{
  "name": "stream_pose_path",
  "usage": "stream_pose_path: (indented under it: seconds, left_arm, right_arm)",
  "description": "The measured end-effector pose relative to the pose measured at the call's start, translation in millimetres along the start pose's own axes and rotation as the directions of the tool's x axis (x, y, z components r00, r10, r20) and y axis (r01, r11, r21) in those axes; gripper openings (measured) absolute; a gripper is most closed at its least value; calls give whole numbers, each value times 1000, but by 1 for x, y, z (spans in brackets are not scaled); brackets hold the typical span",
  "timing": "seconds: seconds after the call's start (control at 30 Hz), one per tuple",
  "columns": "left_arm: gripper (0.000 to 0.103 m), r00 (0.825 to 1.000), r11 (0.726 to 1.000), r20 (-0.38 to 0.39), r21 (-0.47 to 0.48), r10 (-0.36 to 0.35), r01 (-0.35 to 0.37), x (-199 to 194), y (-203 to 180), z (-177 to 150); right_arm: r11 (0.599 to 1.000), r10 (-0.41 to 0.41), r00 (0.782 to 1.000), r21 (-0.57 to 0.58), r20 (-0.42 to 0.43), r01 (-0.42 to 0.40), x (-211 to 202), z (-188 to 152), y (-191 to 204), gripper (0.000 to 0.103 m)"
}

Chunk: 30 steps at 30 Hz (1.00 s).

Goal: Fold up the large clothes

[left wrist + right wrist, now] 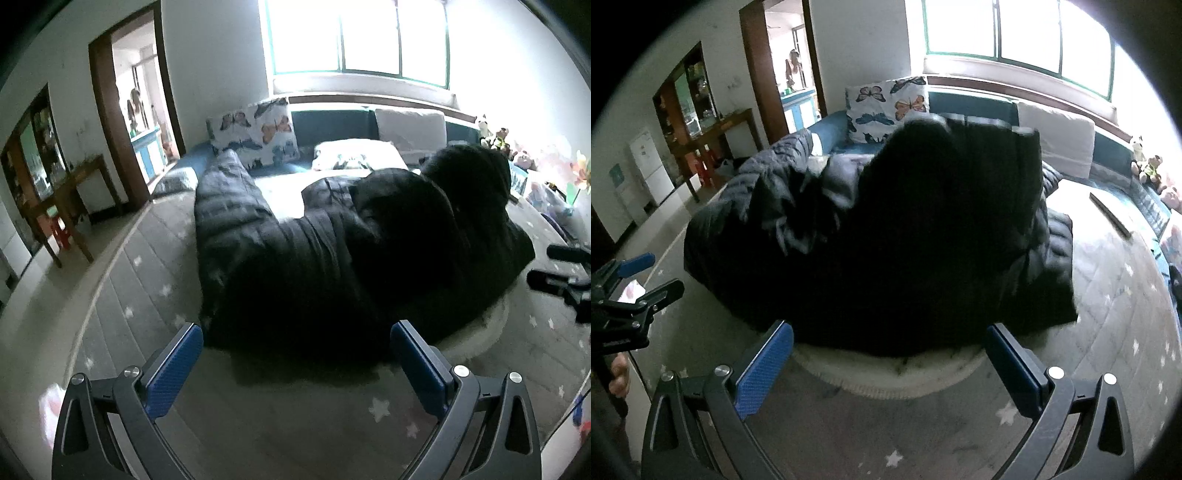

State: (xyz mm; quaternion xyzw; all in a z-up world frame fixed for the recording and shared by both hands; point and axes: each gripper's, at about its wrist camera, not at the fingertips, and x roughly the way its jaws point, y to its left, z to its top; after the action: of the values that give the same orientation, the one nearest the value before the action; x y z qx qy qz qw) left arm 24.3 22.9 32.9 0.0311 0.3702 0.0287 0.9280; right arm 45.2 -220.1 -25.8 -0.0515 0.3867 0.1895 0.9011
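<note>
A large black quilted puffer coat [332, 251] lies bunched on a grey star-print bed cover [155, 280]. One sleeve stretches away to the far left. It also shows in the right wrist view [905, 240], heaped high, with a white furry trim [886, 373] along its near edge. My left gripper [295, 362] is open and empty, just short of the coat's near edge. My right gripper [888, 363] is open and empty, at the white trim. The left gripper also shows at the left edge of the right wrist view [646, 277], open.
A butterfly-print pillow [258, 133] and white pillows [410, 129] lean on the blue headboard under a bright window. Stuffed toys [495, 136] sit at the far right. A wooden table [74, 199] stands left, beyond the bed edge. A dark flat object [1110, 214] lies on the bed.
</note>
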Motion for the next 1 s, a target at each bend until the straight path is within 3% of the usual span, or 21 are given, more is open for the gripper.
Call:
stream_pose_path:
  seconds: [0.17,0.33,0.4,0.47,0.6,0.73,0.8,0.83,0.9,0.93,1.0]
  left_arm:
    - [103,1000,1000,29,1,-8,8,3,16,27]
    - [103,998,998,24,20,-60,60,13,24,49]
    - [103,993,992,25,61,-112,111,18,22,57]
    - [103,992,987,22,96,-128,125,24,16,62]
    - [103,988,973,7,174,-155,151,46,6,70]
    - [103,963,947,-55,178,-262,268,74,4,76]
    - [103,933,918,-101,167,-346,359,85,3,75]
    - [103,929,915,-105,167,-355,368,90,1,73]
    - [103,925,910,-102,172,-365,378,93,0,70]
    - [103,922,908,-101,165,-373,385,93,1,69]
    - [89,914,901,-92,152,-396,405,88,2,67]
  right_arm:
    - [999,-34,999,8,36,34,-1,43,-23,103]
    - [992,-6,999,124,31,2,11,77,-57,103]
    - [989,-28,999,148,37,22,16,85,-65,103]
    - [984,-68,997,169,32,62,24,96,-75,103]
    - [974,-66,998,216,-2,65,42,103,-93,103]
    - [972,-17,999,234,-41,26,63,106,-105,103]
    - [962,43,997,272,-61,-25,71,104,-109,102]
    - [953,95,993,294,-67,-71,74,103,-112,96]
    - [937,157,986,326,-63,-129,72,102,-114,63]
    - [935,162,985,330,-63,-132,70,101,-114,58]
    - [942,148,987,312,-58,-123,61,97,-111,43]
